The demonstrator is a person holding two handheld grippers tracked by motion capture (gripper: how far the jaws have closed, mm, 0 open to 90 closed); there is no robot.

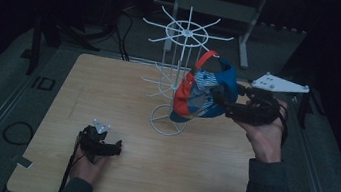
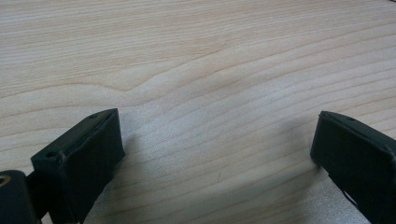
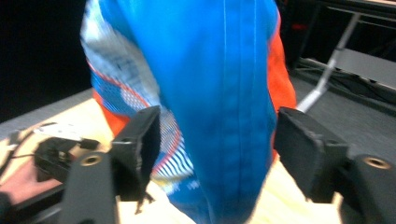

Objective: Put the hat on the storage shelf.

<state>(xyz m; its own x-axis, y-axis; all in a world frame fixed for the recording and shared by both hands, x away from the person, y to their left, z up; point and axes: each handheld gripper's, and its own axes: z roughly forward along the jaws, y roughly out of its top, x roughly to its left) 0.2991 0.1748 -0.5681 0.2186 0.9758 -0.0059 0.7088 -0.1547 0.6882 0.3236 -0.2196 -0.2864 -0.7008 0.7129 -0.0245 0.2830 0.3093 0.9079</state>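
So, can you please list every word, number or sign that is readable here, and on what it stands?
"ID": pale letters on the dark surface left of the table; it may be part of a longer marking.
Small white print low on the cap, seen in the right gripper view: too blurred to read.
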